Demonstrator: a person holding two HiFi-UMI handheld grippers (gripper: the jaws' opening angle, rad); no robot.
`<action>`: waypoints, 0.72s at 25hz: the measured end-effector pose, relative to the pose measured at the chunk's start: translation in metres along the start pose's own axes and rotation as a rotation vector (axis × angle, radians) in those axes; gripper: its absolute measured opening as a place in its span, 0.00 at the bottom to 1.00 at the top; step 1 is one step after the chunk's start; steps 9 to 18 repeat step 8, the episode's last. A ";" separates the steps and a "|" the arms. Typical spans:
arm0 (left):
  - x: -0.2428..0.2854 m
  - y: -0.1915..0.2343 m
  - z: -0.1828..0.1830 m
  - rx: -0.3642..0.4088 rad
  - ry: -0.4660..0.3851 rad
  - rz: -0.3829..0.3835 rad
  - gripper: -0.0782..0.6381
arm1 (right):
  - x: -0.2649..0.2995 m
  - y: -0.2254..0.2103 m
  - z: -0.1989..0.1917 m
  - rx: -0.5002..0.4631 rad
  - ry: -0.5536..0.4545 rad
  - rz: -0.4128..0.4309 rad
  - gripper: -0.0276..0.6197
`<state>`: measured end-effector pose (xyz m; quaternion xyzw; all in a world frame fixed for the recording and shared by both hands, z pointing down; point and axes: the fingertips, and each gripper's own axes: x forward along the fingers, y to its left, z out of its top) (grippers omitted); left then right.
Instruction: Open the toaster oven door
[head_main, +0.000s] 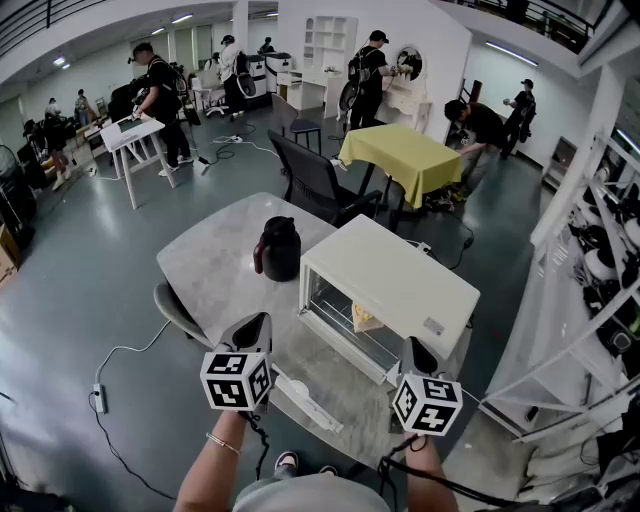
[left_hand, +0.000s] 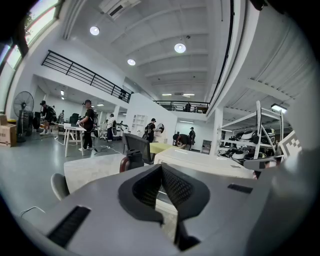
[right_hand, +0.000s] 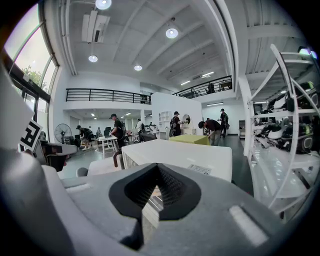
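A cream toaster oven (head_main: 395, 280) stands on the grey marble table (head_main: 215, 255), its front turned towards me. Its door (head_main: 305, 395) lies folded down flat, and the rack with something yellow on it (head_main: 365, 318) shows inside. My left gripper (head_main: 252, 330) hovers in front of the oven's left side, jaws shut and empty. My right gripper (head_main: 420, 355) hangs near the oven's right front corner, shut on nothing. In the left gripper view the shut left gripper (left_hand: 161, 167) points past the oven (left_hand: 200, 161). The right gripper (right_hand: 157, 170) faces the oven's top (right_hand: 185, 155).
A dark red jug (head_main: 280, 248) stands on the table left of the oven. A grey chair (head_main: 180, 310) sits at the table's left edge and a black chair (head_main: 315, 180) behind it. Beyond are a yellow-clothed table (head_main: 410, 155), white shelving (head_main: 600, 250) at right, and people.
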<state>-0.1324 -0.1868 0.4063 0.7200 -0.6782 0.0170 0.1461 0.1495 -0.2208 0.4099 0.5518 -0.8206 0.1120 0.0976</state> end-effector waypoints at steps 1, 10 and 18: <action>0.000 0.000 -0.001 -0.001 0.002 -0.001 0.12 | 0.000 0.000 0.000 -0.001 0.000 -0.001 0.05; 0.004 0.004 -0.008 0.005 0.028 0.002 0.12 | 0.001 -0.001 -0.001 -0.006 0.003 -0.011 0.05; 0.004 0.004 -0.008 0.005 0.028 0.002 0.12 | 0.001 -0.001 -0.001 -0.006 0.003 -0.011 0.05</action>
